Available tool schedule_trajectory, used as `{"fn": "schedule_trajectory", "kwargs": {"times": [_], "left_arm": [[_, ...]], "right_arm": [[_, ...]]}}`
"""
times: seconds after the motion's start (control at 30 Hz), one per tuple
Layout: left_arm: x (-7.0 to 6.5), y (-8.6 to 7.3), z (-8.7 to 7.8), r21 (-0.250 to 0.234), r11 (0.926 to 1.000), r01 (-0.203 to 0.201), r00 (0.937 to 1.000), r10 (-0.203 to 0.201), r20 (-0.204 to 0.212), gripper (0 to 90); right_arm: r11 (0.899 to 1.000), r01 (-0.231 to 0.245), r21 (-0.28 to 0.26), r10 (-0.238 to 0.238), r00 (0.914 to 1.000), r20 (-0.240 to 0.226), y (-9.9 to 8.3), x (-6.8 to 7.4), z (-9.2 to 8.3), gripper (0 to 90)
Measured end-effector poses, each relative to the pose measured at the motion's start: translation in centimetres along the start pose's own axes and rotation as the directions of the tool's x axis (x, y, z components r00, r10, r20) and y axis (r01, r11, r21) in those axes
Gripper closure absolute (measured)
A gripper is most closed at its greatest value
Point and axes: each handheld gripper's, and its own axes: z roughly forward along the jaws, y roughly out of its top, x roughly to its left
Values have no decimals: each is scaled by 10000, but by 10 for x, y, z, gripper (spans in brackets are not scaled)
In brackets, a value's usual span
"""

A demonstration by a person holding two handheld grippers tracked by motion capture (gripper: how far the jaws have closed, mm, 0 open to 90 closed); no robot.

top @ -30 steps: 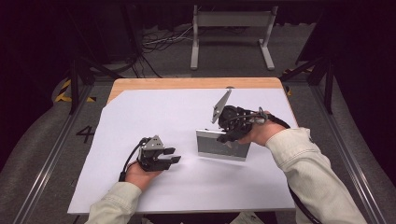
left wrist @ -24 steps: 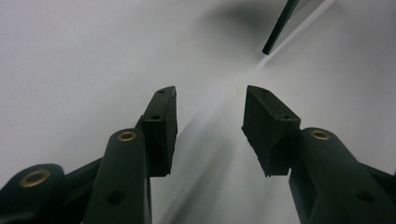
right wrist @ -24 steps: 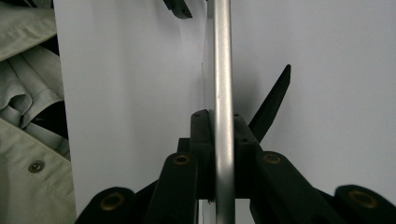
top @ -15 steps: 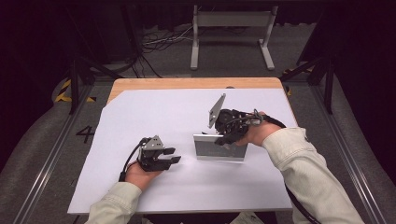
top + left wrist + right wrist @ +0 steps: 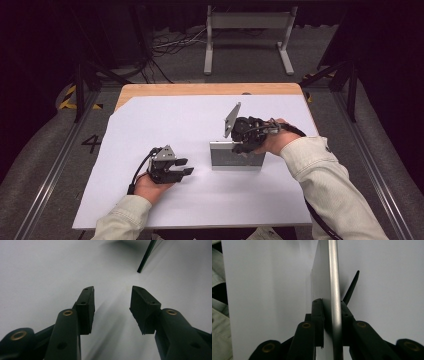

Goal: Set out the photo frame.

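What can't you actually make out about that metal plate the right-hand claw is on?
- Metal plate, high view: its right end is hidden behind the right gripper and hand.
- Right gripper view: the plate's top runs off the upper edge.
- Its far face: turned away from the camera.

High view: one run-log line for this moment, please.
right hand-held gripper: jaws just easing open around upright silver metal plate | left hand-held gripper: open, empty
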Motion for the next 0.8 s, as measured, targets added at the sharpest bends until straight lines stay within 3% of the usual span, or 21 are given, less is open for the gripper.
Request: {"fn": "schedule_trajectory", "kwargs": {"times": [0.33,0.43,0.63,0.8], "left_arm": [[0,0,0,7,10000,89,10000,-89,18,549],[0,0,0,17,10000,81,10000,-81,19,548],[0,0,0,3,10000,85,10000,-85,26,548],[0,-1,-1,-30,9999,102,9999,-102,42,544]], "right_arm": [[9998,-165,-141,170,9991,400,-7,-4,3,730],[9974,-626,-365,646,9963,574,-8,-8,1,669],[9939,-875,-671,916,9939,613,-12,-10,1,522],[9910,-1022,-865,1077,9923,611,-16,-13,-1,496]]}}
